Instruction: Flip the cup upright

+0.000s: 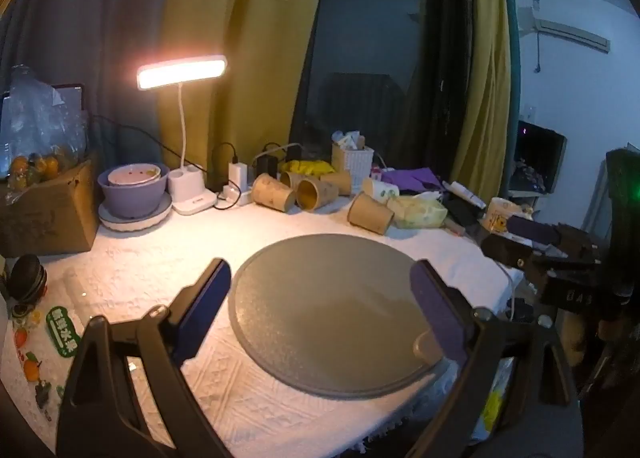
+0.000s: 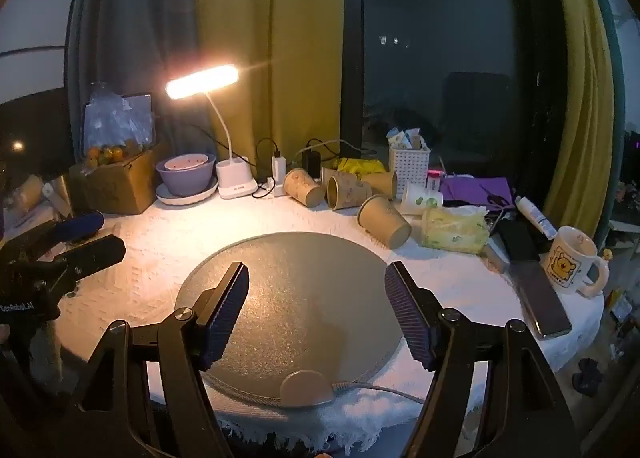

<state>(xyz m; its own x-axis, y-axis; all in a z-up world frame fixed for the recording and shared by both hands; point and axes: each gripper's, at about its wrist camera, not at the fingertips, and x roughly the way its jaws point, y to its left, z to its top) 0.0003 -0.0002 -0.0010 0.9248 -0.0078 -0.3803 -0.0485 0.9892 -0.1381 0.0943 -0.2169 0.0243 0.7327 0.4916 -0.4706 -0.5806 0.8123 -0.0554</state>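
1. Both grippers are hovering with jaws spread wide and holding nothing: the left gripper over the round grey mat, the right gripper over the same mat. The grab is not yet begun.
2. The nearest paper cup is lying on its side on the white cloth, just past the mat's far edge, with its base pointing toward the camera. It is likely rolling away if a finger is nudging it before closing.
3. More tipped cups are lying close behind it. Reaching too deep is risking knocking them into the power strip and lamp base.
4. Thin paper is crushing easily, so squeezing hard is likely denting the wall or popping the cup out.
5. The tissue pack is sitting right beside the cup, and a wide jaw may be snagging it.
6. The mug is standing upright near the table's right edge; a careless swing is threatening it.
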